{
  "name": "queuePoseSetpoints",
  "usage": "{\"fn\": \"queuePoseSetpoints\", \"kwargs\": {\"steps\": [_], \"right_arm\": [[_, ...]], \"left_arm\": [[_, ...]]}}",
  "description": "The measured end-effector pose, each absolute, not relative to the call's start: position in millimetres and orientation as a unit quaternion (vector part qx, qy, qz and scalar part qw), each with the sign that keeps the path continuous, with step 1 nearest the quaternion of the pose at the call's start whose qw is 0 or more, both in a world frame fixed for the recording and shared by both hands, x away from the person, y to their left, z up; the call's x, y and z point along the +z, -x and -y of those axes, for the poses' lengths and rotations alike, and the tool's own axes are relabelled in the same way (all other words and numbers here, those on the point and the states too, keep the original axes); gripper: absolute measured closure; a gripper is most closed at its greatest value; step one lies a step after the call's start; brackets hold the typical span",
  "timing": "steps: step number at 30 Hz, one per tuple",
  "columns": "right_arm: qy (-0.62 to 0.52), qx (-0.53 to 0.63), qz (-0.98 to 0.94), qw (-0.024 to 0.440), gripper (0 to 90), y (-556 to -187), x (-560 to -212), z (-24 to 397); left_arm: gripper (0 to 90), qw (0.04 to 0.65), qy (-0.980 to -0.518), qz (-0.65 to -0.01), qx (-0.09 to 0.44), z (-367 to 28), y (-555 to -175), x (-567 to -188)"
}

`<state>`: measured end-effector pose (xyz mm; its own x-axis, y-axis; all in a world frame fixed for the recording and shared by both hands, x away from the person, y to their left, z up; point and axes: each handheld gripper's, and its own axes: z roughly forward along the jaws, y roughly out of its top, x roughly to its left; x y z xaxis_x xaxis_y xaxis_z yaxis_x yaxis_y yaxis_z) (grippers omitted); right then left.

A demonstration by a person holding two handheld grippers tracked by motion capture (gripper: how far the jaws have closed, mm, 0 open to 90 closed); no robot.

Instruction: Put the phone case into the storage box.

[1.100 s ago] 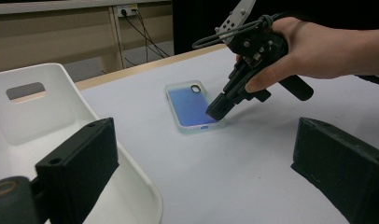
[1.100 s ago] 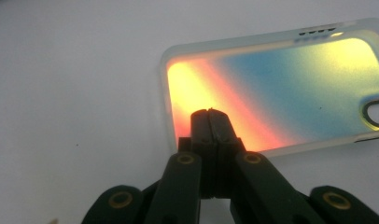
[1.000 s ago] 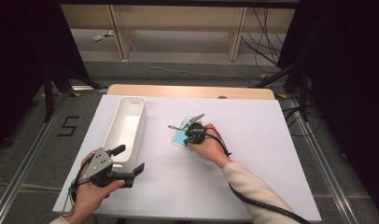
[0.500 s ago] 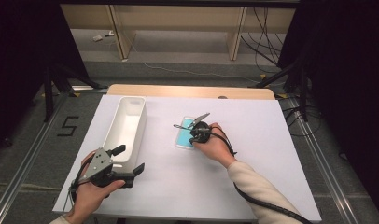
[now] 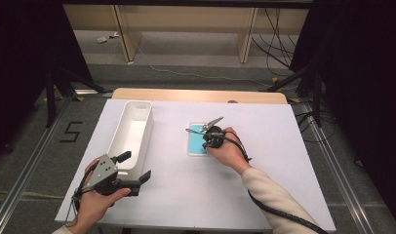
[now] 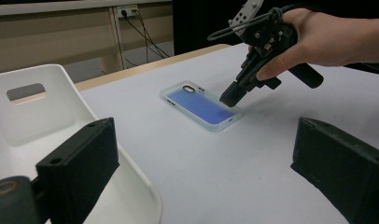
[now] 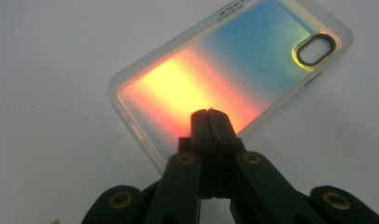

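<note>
A translucent phone case [image 5: 197,139] with an iridescent blue back lies flat on the white table, right of the bin. My right gripper [image 5: 205,144] is shut, jaws pressed together, and its tip rests at the case's near right edge [image 6: 229,99]. In the right gripper view the closed tip [image 7: 209,114] stands over the case's [image 7: 253,60] orange-glowing end, with nothing seen between the jaws. My left gripper [image 5: 135,166] is open and holds nothing, near the table's front left beside the bin's near end. In its own view the open left gripper [image 6: 206,135] faces the case [image 6: 197,100].
A long white bin [image 5: 122,127] stands lengthwise at the left, its handle wall [image 6: 43,112] close to my left jaw. The white table top [image 5: 264,195] has a wooden strip along its far edge. Cables and table legs lie on the floor beyond.
My right hand has shifted slightly right and away. The case now lies a little farther right and straighter. The left hand has stayed put.
</note>
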<state>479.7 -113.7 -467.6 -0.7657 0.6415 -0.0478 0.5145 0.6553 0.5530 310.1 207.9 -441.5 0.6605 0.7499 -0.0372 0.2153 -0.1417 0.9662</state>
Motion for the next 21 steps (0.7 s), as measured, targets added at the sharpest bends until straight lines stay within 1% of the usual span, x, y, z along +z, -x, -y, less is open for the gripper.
{"fn": "queuePoseSetpoints", "kwargs": {"steps": [21], "right_arm": [[-0.336, 0.256, -0.898, 0.127, 90.0, -486, -465, 126]], "left_arm": [[6.3, 0.562, -0.717, -0.335, 0.239, -208, -310, -441]]}}
